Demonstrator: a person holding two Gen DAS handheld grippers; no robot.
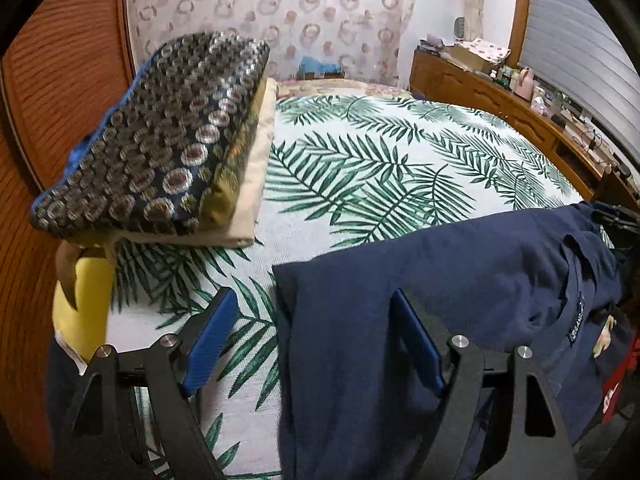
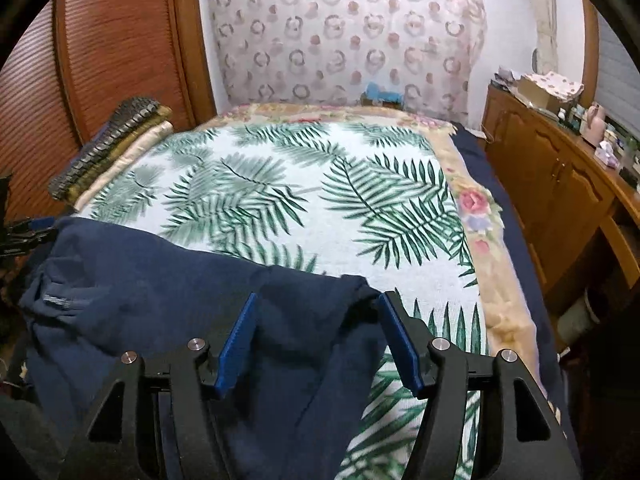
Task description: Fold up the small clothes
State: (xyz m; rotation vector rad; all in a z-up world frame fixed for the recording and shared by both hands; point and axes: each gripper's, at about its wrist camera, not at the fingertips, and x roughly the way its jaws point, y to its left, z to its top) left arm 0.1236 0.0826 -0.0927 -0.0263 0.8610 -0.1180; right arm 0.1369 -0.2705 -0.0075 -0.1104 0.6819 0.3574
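1. The navy garment (image 1: 460,320) lies spread on the near part of the bed (image 1: 360,168), on the leaf-print cover. Its long axis runs roughly side to side across the bed, from one hand to the other.
2. The right gripper (image 2: 316,336) sits over the garment's right end: the cloth lies between and below its fingers (image 2: 240,340), with the garment's corner just beside the outer one. The fingers are spread apart and grasp nothing; no pad presses on the fabric.
3. The left gripper (image 1: 312,340) is at the garment's left edge: that edge runs between its fingers, one over bare cover and one over the navy cloth. These fingers are released too, wide apart.
4. Judged from this, each hand is close to its own end, so a two-handed pinch of the near edge looks like the natural next move, then a fold away from the person.
5. The garment looks like soft, matte knit, limp and wrinkled, with a small label (image 1: 576,322) near the neckline. It should drape and slip rather than keep a shape.
6. A stack of folded fabrics (image 1: 160,140), stiffly patterned on top, sits at the bed's left side, well apart from the garment.
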